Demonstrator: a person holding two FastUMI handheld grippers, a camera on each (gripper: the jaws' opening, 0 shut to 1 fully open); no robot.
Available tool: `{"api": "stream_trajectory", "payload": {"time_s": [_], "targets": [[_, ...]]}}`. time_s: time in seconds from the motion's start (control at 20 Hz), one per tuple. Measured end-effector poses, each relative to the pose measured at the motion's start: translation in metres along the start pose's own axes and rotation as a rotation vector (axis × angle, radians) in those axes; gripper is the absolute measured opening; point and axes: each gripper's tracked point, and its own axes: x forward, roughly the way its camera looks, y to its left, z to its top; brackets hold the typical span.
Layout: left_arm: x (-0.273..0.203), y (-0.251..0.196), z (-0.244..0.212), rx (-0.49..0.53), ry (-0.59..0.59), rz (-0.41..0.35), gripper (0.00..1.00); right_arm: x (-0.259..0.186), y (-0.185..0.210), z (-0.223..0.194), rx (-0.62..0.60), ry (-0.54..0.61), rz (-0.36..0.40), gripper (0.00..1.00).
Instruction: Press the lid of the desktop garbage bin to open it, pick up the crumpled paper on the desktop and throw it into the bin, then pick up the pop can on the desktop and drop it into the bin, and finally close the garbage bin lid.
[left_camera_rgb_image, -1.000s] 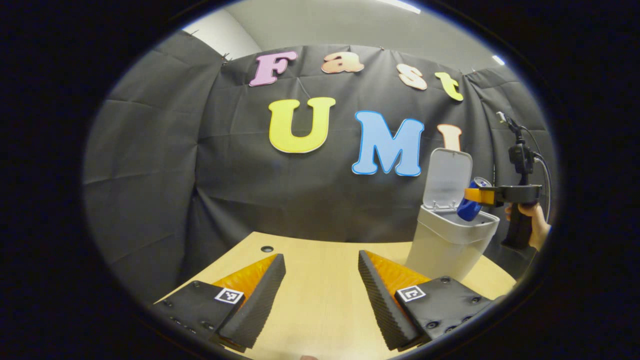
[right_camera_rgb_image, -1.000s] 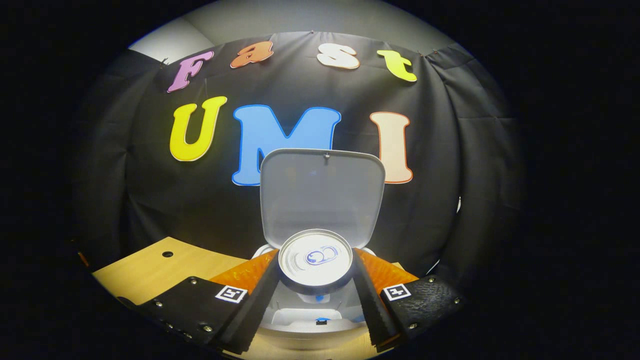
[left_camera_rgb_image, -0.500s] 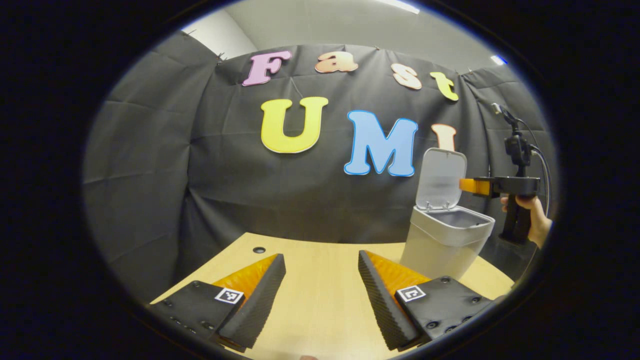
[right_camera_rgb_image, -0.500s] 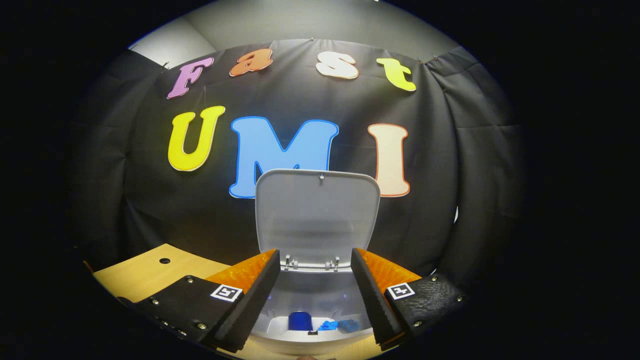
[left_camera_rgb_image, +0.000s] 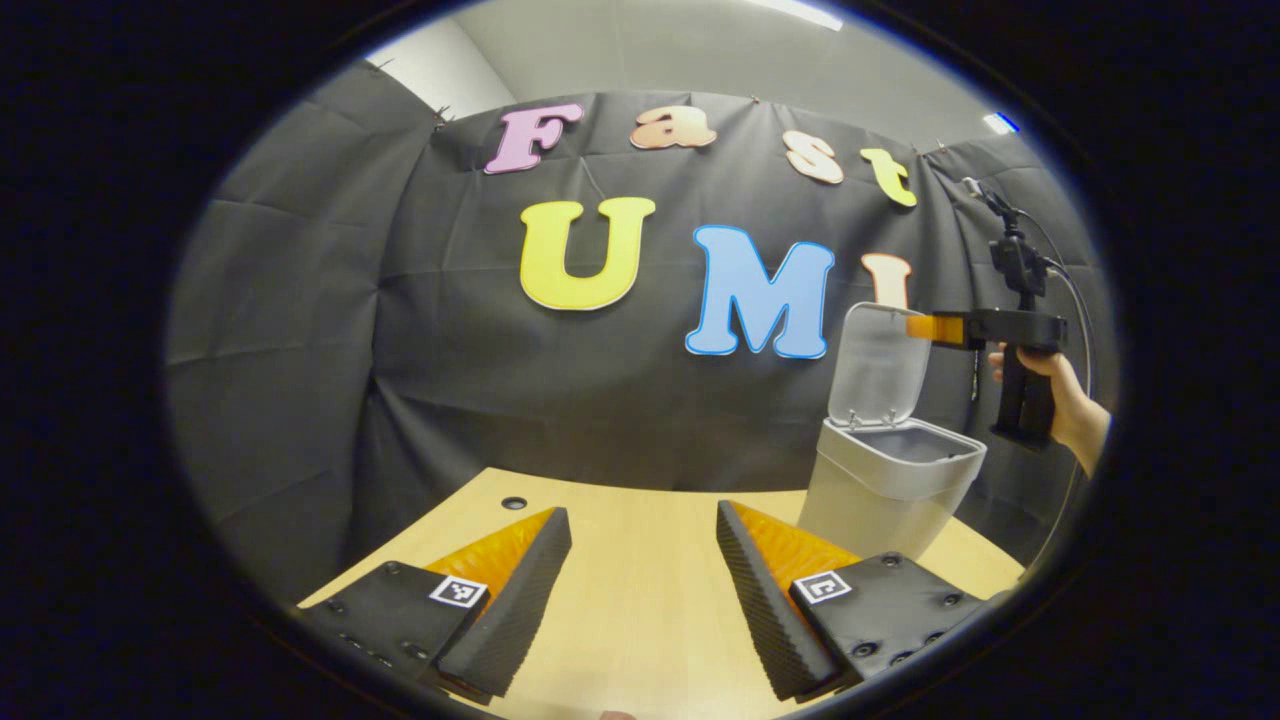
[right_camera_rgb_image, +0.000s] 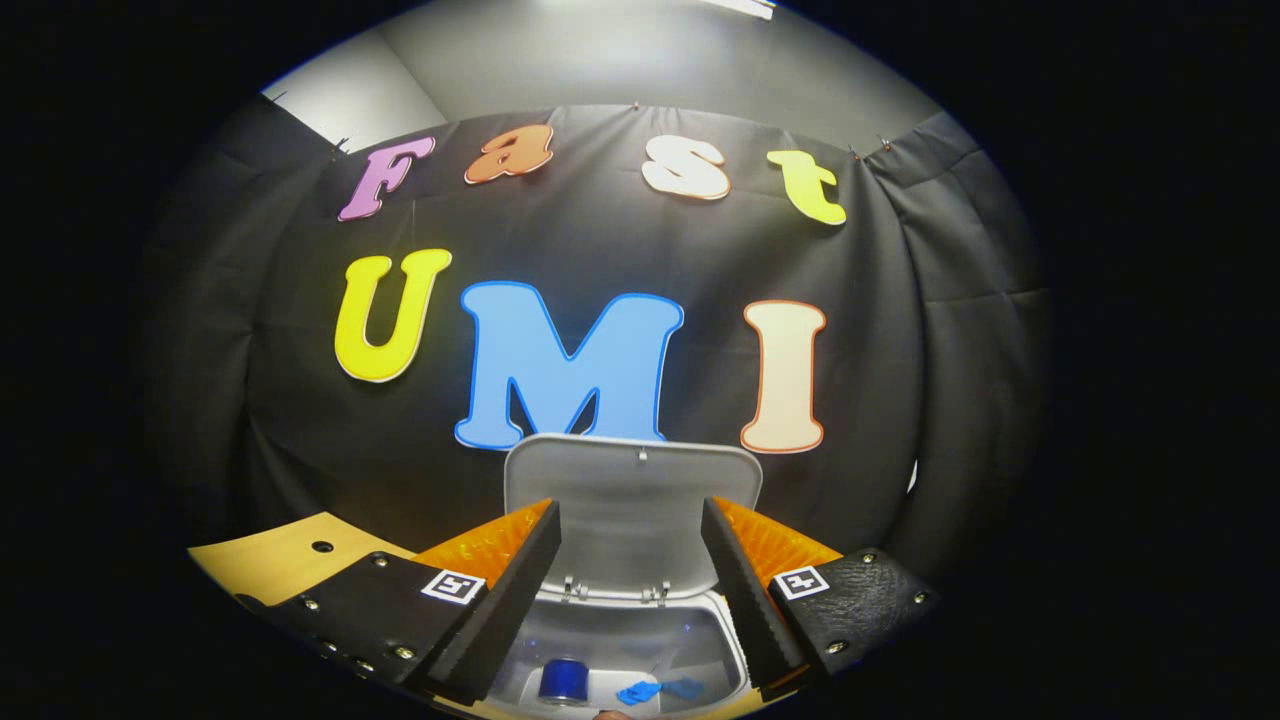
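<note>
- The worktop (left_camera_rgb_image: 640, 620) is light wood, and the garbage bin (left_camera_rgb_image: 885, 495) stands on its far right part, as the left gripper view shows it.
- The lid (right_camera_rgb_image: 632, 500) of the bin stands up, open, tilted back toward the black cloth wall.
- The left tool (left_camera_rgb_image: 640, 585) is low over the worktop, level, with its fingers spread apart and nothing between them.
- The right tool (right_camera_rgb_image: 630, 575) is above the open bin, with fingers apart and empty; in the left gripper view a hand (left_camera_rgb_image: 1060, 400) holds it level by the handle, tips near the top edge of the lid.
- The pop can (right_camera_rgb_image: 563, 680) is inside the bin, at the bottom.
- I cannot tell where the crumpled paper is.
</note>
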Motion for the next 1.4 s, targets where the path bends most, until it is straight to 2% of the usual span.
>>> {"api": "stream_trajectory", "payload": {"time_s": [0.5, 0.8, 1.05, 1.4], "targets": [[-0.007, 0.013, 0.013, -0.024, -0.014, 0.034, 0.96, 0.053, -0.003, 0.042, 0.008, -0.071, -0.028, 0.89], [-0.01, 0.024, 0.013, -0.054, -0.019, 0.051, 0.96, 0.084, -0.001, 0.028, 0.01, 0.033, -0.023, 0.89], [-0.011, 0.031, 0.011, -0.064, -0.018, 0.066, 0.96, 0.077, -0.002, 0.028, -0.036, 0.047, -0.024, 0.89], [-0.012, 0.021, 0.008, -0.045, -0.021, 0.039, 0.96, 0.037, 0.0, 0.011, 0.037, 0.143, 0.036, 0.9]]}}
